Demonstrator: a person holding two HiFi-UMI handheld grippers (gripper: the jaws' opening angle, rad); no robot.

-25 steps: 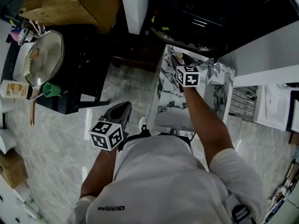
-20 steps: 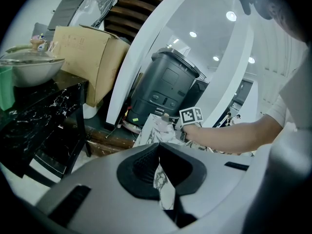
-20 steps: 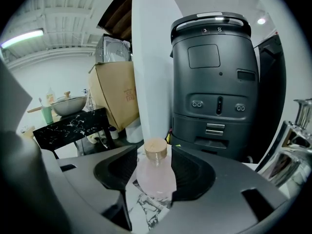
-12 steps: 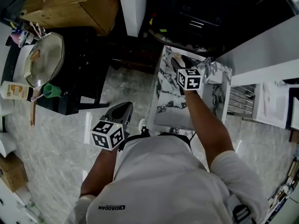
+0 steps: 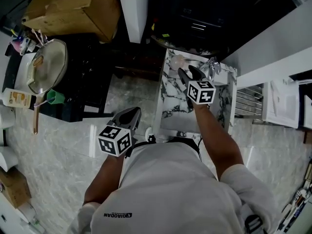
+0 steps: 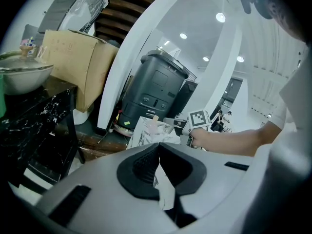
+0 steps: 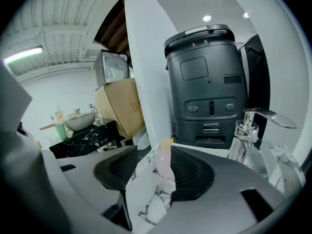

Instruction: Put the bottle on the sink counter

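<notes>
A small pale pink bottle (image 5: 176, 61) stands upright at the far end of the white marble sink counter (image 5: 170, 106). My right gripper (image 5: 187, 73) hovers just short of it. Its jaws have just been opening and are open, with nothing pressed between them. In the right gripper view the bottle (image 7: 163, 161) shows through the gap beyond the tips, on the counter (image 7: 146, 194). My left gripper (image 5: 128, 114) hangs over the floor left of the counter; its pads meet at the tips (image 6: 158, 146), empty.
A chrome faucet (image 5: 213, 65) rises at the counter's far right corner (image 7: 246, 130). A grey machine (image 7: 207, 82) stands behind it. On the left, a black table (image 5: 83, 77) carries a lidded pan (image 5: 46, 65) and a green cup (image 5: 55, 97). A cardboard box (image 5: 73, 6) sits beyond.
My right gripper has drawn back from the bottle and risen, uncovering it; the bottle stays standing on the counter. The left gripper has hardly moved.
</notes>
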